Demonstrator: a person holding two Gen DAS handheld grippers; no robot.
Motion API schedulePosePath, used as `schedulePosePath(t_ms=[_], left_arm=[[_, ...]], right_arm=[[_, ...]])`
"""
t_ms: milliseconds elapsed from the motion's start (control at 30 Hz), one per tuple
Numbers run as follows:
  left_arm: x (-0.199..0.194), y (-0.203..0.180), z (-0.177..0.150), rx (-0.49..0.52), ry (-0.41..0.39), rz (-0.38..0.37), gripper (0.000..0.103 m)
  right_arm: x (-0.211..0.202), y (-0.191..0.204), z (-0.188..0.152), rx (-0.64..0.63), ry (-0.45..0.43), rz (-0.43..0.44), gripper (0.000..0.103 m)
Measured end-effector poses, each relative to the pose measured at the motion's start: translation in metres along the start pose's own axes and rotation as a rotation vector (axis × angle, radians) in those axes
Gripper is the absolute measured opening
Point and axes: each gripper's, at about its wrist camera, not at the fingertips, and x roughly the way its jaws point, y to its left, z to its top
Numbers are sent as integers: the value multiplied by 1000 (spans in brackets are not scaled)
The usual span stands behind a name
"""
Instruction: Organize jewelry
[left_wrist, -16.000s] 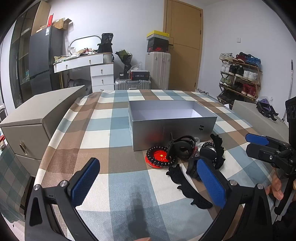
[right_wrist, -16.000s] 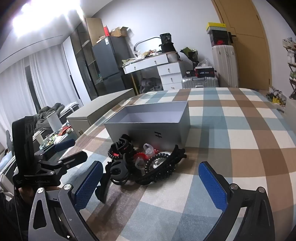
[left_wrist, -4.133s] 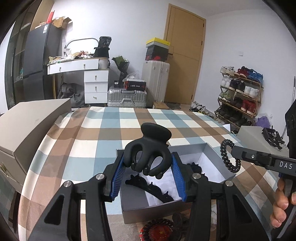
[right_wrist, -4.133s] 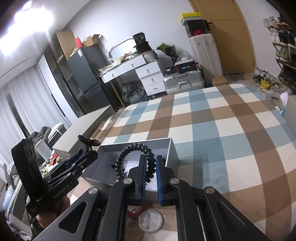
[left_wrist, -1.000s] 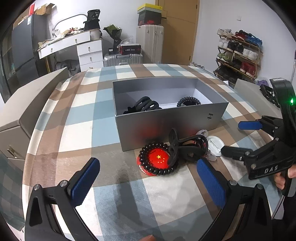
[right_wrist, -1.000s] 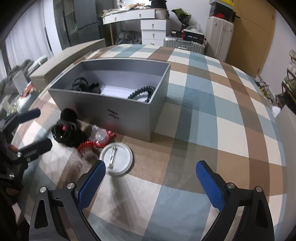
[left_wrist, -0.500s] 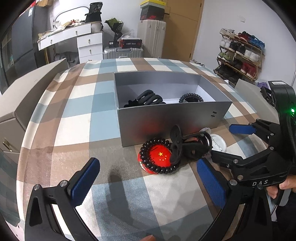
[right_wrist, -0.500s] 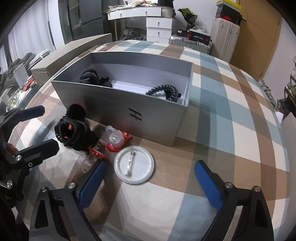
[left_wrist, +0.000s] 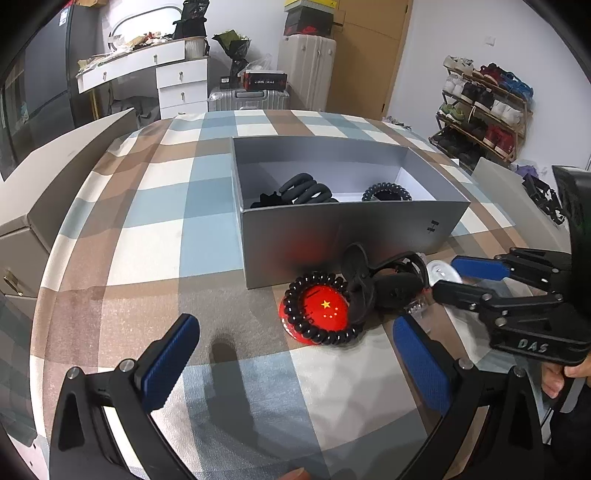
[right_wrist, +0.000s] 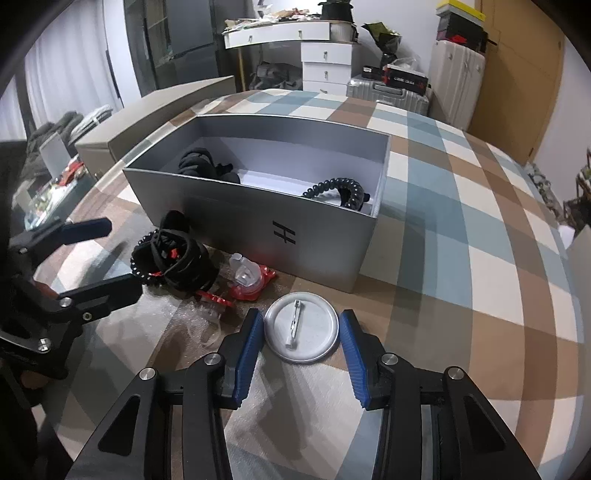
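A grey open box (left_wrist: 343, 236) (right_wrist: 236, 218) on the checked cloth holds a black claw clip (left_wrist: 306, 192) and a black coil hair tie (left_wrist: 386, 192) (right_wrist: 341, 192). In front of it lie a red flag badge (left_wrist: 325, 310) ringed by a black bead bracelet (left_wrist: 295, 325), a black hair clip (left_wrist: 384, 284) (right_wrist: 181, 262), a small clear and red item (right_wrist: 249, 277), and a white pin badge (right_wrist: 301, 332) lying face down. My right gripper (right_wrist: 301, 343) is partly closed, its blue pads on either side of the white badge. My left gripper (left_wrist: 291, 354) is open and empty, before the bracelet.
A closed beige box (left_wrist: 48, 192) lies at the table's left edge. Crinkled clear wrapping (right_wrist: 210, 325) lies beside the white badge. A dresser, suitcases and a shoe rack stand beyond the table.
My right gripper has moved down and forward to the white pin badge and its jaws have narrowed around it. My left gripper has edged closer to the bracelet and stays open.
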Motion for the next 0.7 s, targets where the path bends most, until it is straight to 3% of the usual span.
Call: schedulePosePath(t_ms=[300, 700], left_arm=[[1, -11, 0, 56, -8, 46, 102], [5, -42, 13, 111, -42, -34, 101]], right_arm=[[-30, -10, 7, 55, -116, 48, 41], [-43, -22, 9, 97, -153, 58, 41]])
